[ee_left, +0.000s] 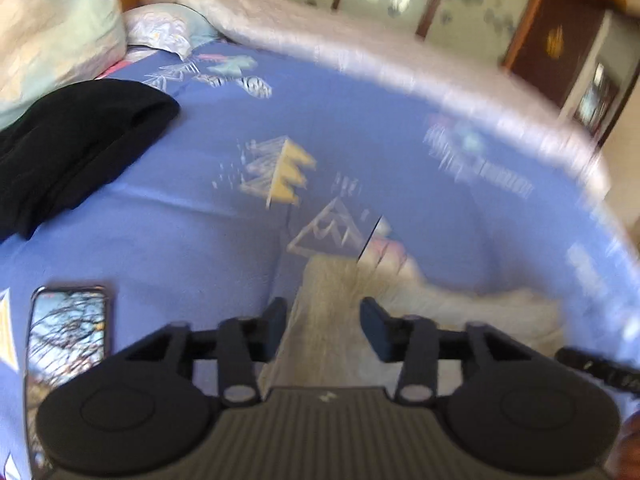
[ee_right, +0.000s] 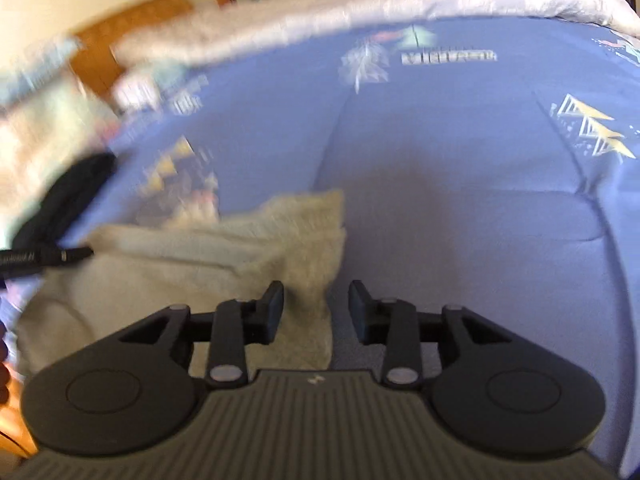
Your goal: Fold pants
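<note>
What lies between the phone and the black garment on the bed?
Only bare blue bedsheet lies between the phone and the black garment; nothing else rests there. The left wrist view shows this.

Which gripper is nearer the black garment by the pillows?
Left. The black garment lies just ahead-left of the left gripper; from the right gripper it sits far off left, beyond the beige pants.
</note>
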### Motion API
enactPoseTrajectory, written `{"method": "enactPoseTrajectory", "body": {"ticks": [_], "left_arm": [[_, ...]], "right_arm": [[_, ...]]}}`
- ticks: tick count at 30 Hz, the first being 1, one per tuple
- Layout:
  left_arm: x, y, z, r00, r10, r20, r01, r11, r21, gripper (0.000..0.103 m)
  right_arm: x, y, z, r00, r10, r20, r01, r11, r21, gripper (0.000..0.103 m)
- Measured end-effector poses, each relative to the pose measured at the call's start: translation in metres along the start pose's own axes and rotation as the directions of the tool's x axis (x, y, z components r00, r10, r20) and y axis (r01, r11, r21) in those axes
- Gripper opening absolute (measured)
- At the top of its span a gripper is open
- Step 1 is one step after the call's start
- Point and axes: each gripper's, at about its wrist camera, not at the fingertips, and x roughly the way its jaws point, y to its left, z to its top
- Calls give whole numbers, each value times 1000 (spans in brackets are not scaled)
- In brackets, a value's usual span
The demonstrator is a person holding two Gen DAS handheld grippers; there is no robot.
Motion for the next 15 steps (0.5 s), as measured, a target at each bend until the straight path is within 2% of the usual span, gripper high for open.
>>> {"method": "enactPoseTrajectory", "body": {"ticks": [2,3,5,7,9,12,15], "left_arm": [[-29,9,6,998,-44,51,46,997,-56,43],[-38,10,8,995,-80,59,85,993,-78,42],[-45,8,9,987,-155,51,159,982,-101,41],[-43,-3,2,981,-195,17,196,977,-90,38],[-39,-14,-13,976,-218,-25,217,975,-50,24],[-29,-19,-40,978,-179,-102,181,983,8,3],[-18,-4,-66,975,-109,-196,109,994,-10,3]], "right_arm": [[-24,-1,5,997,42,58,-42,999,10,40],[-34,3,6,994,91,67,-92,996,10,39],[-39,15,4,982,185,43,-184,983,-24,38],[-41,33,-3,967,254,6,-253,965,-68,34],[-36,52,-10,947,317,-51,-320,942,-103,28],[-25,70,-25,931,336,-143,-358,918,-170,19],[-20,72,-39,926,305,-222,-351,913,-210,15]]}}
